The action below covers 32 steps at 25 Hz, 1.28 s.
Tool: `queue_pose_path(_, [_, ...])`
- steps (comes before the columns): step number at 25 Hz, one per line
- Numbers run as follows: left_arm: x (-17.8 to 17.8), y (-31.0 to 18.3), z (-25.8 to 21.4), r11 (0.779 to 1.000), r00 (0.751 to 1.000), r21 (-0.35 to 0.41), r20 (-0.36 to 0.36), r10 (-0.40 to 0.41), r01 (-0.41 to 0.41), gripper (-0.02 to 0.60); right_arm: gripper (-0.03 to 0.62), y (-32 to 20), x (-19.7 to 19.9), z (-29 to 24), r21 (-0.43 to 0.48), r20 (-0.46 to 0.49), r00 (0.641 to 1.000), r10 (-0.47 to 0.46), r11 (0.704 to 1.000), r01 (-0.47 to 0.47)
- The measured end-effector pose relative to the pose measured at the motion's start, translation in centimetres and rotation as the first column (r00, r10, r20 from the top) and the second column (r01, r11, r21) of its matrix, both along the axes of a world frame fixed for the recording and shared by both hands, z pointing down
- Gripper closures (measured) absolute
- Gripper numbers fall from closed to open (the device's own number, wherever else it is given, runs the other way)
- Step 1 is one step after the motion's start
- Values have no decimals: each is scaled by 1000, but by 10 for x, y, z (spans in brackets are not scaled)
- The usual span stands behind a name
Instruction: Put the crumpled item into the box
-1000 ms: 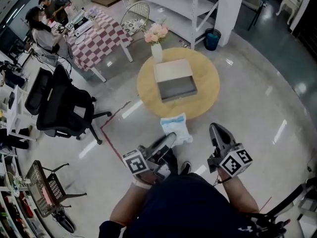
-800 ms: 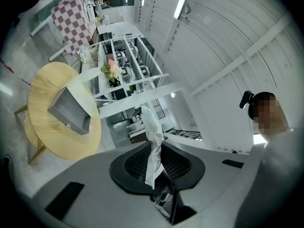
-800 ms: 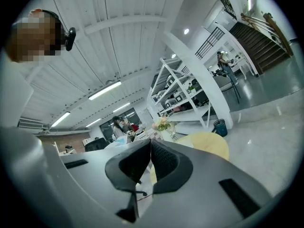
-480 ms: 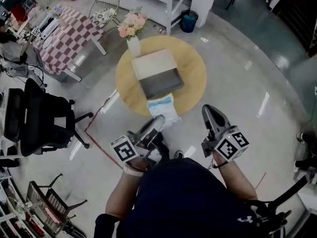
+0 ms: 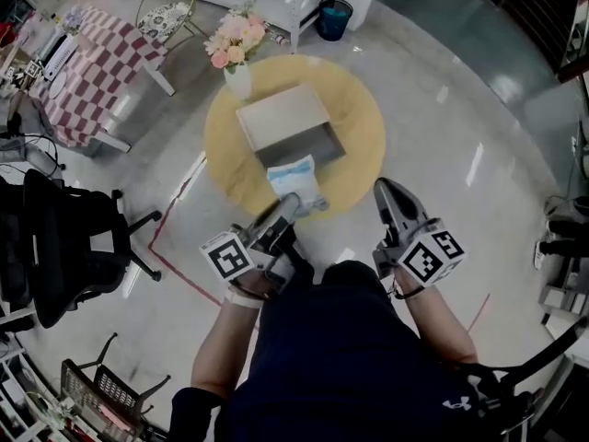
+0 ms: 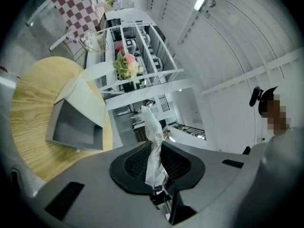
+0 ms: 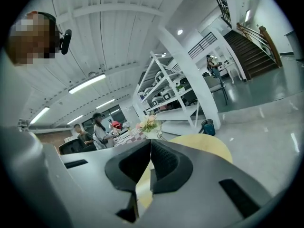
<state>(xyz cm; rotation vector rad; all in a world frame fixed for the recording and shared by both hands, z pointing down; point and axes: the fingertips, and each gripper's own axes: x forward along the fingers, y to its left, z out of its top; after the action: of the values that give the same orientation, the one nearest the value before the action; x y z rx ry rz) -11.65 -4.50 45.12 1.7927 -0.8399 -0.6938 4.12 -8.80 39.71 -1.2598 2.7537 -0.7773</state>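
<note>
White and crumpled, with blue print on it, the item (image 5: 293, 175) is pinched in the fingers (image 6: 133, 164) of our left gripper (image 5: 291, 206). They are closed almost all the way on its lower end, and in the left gripper view the rest of it stands up from between the dark pads as a thin twisted strip. From the head view, we hold it over the near part of the round wooden tabletop (image 5: 363, 141), right at the near side of the box (image 5: 311, 147) and not inside it. The box lies open on the tabletop, with its grey inside showing and its pale lid (image 5: 281, 116) folded back on the far side. A vase (image 5: 237, 79) of pink flowers stands just beyond it, near the far edge. Our right gripper (image 5: 385, 191) has its fingers brought together tip to tip with nothing between them. It hangs over the glossy floor (image 5: 460, 109) just beside the tabletop's near right edge, well apart from the left one. A black chair (image 5: 55, 247) sits off to the left, and a blue bin (image 5: 334, 18) stands beyond the tabletop.
</note>
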Motion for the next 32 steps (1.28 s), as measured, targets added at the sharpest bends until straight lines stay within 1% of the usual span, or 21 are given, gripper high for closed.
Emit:
queue_pose_path(3, [-5,-13,19,999,1000,-51,0,13,-13,514,583,-6,-3,7,-20,-13,1000,13,1000,-13])
queue_pose_path(7, [-7,-38,34,998,998,-41,45,42,-40,514,583,-19,-1,13,-43,-17,999,29,999,-30])
queue_pose_path(8, [-7,-42,39,998,998,-57,46,43,-40,514,583,-21,-1,14,-47,-17,999,30,998,-31])
queue_pose_path(10, [-6,-47,48,993,999,-118,20,32,-29,514,583,-23,1,17,-55,-13,999,29,998,-30])
queue_pose_path(12, [-2,-55,53,989,1000,-144,-6,27,-27,514,582,-27,2,19,-62,-4,1000,30,998,-30])
queue_pose_path(14, [2,-67,56,989,999,-141,-12,34,-35,514,582,-35,4,18,-64,6,999,32,997,-31])
queue_pose_path(17, [8,-84,65,990,998,-131,28,53,-49,514,582,-45,9,18,-64,15,999,33,997,-32])
queue_pose_path(18, [10,-89,69,989,998,-136,31,56,-52,514,582,-48,11,18,-66,16,999,35,997,-34])
queue_pose_path(20, [18,-98,75,985,998,-163,-20,53,-56,514,582,-52,18,20,-74,15,999,44,996,-43])
queue_pose_path(21, [21,-103,78,984,998,-171,-32,53,-58,514,583,-53,22,22,-79,15,999,50,996,-49])
queue_pose_path(22, [23,-107,82,983,998,-175,-23,56,-59,514,583,-55,27,24,-85,15,998,56,995,-55])
queue_pose_path(23, [24,-111,88,982,998,-181,5,60,-58,514,582,-58,31,26,-90,15,998,62,994,-60])
queue_pose_path(25, [22,-118,103,978,993,-204,94,69,-49,514,583,-63,39,29,-100,16,997,71,993,-69])
queue_pose_path(26, [24,-122,108,976,992,-213,104,72,-49,514,582,-65,42,30,-104,16,997,73,992,-71])
queue_pose_path(28, [30,-129,116,973,992,-227,101,75,-51,514,582,-70,48,33,-112,19,997,76,991,-74])
queue_pose_path(30, [32,-135,127,969,988,-244,128,81,-47,514,582,-75,51,36,-120,24,997,77,990,-73])
queue_pose_path(32, [35,-139,136,965,986,-258,141,87,-48,514,582,-77,53,40,-131,30,997,76,989,-71])
